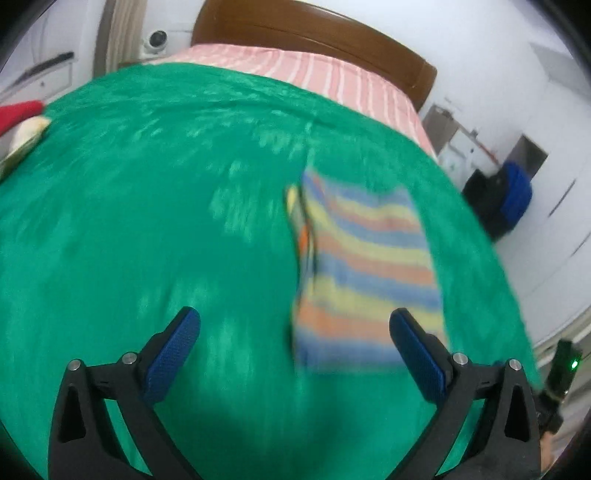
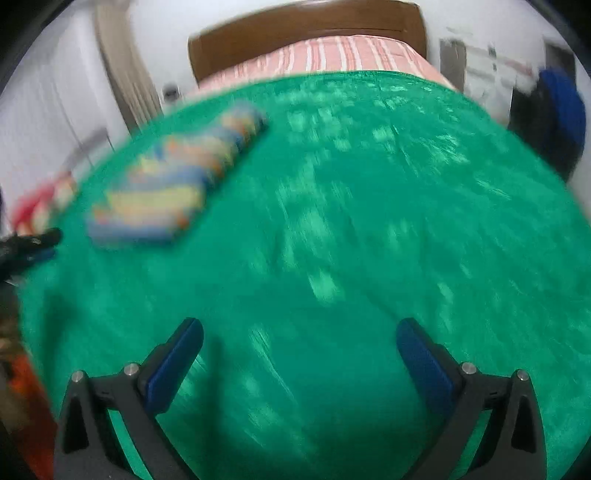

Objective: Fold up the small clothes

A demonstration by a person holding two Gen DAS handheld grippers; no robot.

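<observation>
The striped cloth (image 1: 364, 273) is a small piece with bands of blue, yellow and orange. It lies flat on the green blanket (image 1: 155, 206) that covers the bed. It looks folded over already, with one long doubled edge on its left side in the left wrist view. That view is a bit blurry, so I cannot count the layers.

It looks soft, thin and very light. It will bend and flop when lifted, and it may slide on the blanket if pushed. I think the best place to take hold is a corner or the thin near edge, pinching all the layers together.

The left tool (image 1: 295, 350) is wide open and holds nothing. The near end of the cloth sits just in front of its right finger.

The right tool (image 2: 300, 360) is also wide open and empty. It is over bare blanket, well apart from the cloth (image 2: 173, 177).

Red and white things (image 2: 44, 206) lie at the far left edge. Beyond the blanket are a pink striped sheet (image 1: 314, 74) and a brown headboard (image 1: 295, 29).
</observation>
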